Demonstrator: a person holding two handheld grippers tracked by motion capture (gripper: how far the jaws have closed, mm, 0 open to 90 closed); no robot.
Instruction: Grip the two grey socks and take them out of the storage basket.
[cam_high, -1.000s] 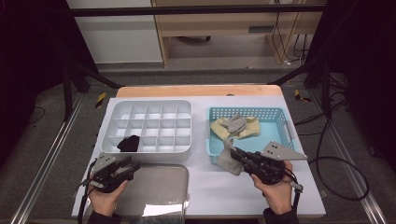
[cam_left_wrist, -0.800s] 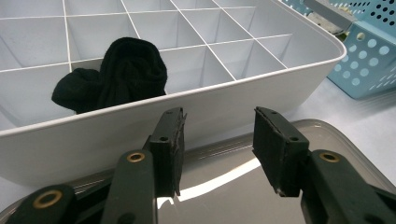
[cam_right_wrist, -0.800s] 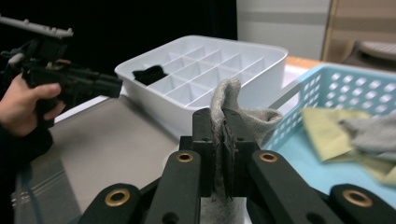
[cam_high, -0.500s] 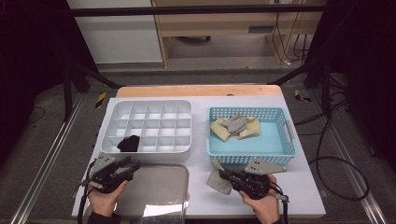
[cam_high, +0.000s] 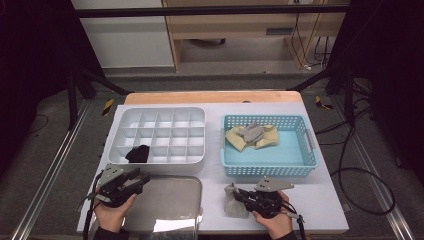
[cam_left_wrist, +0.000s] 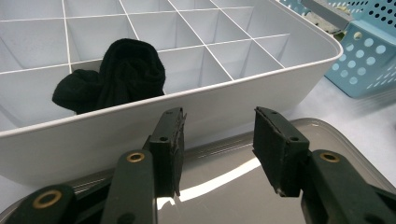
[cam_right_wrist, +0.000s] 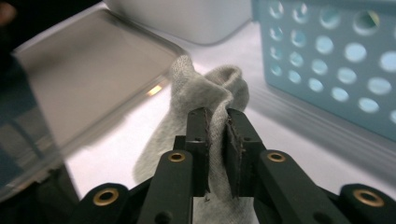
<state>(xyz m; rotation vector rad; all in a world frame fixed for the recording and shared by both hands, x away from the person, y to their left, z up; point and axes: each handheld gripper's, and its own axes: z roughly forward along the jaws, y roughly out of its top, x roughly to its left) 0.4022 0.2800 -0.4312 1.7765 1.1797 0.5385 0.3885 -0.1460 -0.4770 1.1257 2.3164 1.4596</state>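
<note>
Lower centre of the high view: the right gripper is pinching a crumpled light-grey fabric sock lying on the white table, its jaws having just been easing apart with the cloth between them. Lower left: the left gripper is hovering over a clear plastic lid, jaws half open, holding nothing. No writing is legible

Grey floor surrounds the white table; wooden shelf behind.
</note>
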